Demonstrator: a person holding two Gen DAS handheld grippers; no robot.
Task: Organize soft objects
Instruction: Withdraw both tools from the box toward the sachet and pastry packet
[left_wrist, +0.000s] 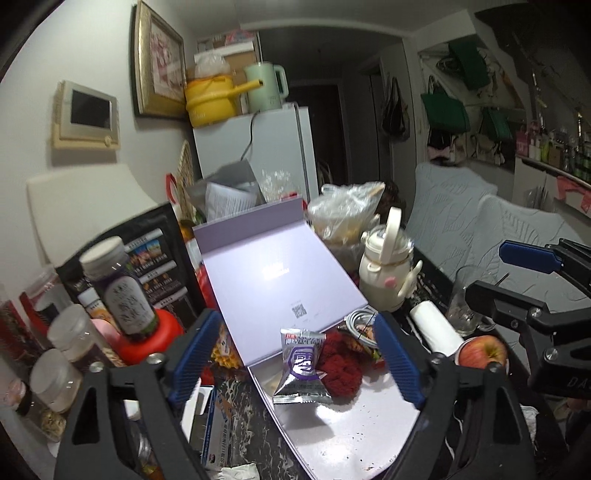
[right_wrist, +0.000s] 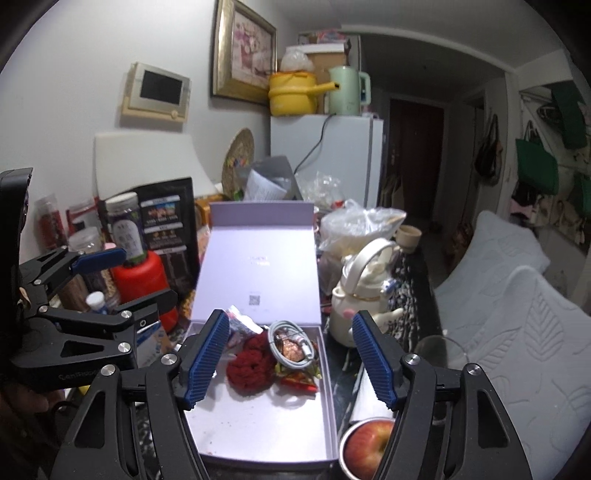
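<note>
lavender box (right_wrist: 258, 435) lying open on a crowded counter, lid (right_wrist: 258, 258) propped upright behind it. already inside, gathered at the far end: red knitted piece (right_wrist: 251, 369), silver snack pouch (left_wrist: 301, 369) just to its left, coiled white cable (right_wrist: 291, 343) resting over small foil wrappers (right_wrist: 299, 380) to its right. near half of the box floor bare apart from crumbs. left gripper (left_wrist: 299, 358) hovering over the box, fingers spread wide, nothing between them, pouch and knitted piece framed in the gap below. right gripper (right_wrist: 291, 363) likewise over the box, fingers wide and empty. judging by this, well along: several soft things boxed, none in either grip. probably left: any soft items elsewhere on the counter, not clearly made out in the clutter, and perhaps closing the lid. around the box, untouched: apple (right_wrist: 369, 446) in a metal bowl at the near right, cream kettle-shaped bottle (right_wrist: 362, 299) beyond it, red container (right_wrist: 142, 277) and jars on the left.
</note>
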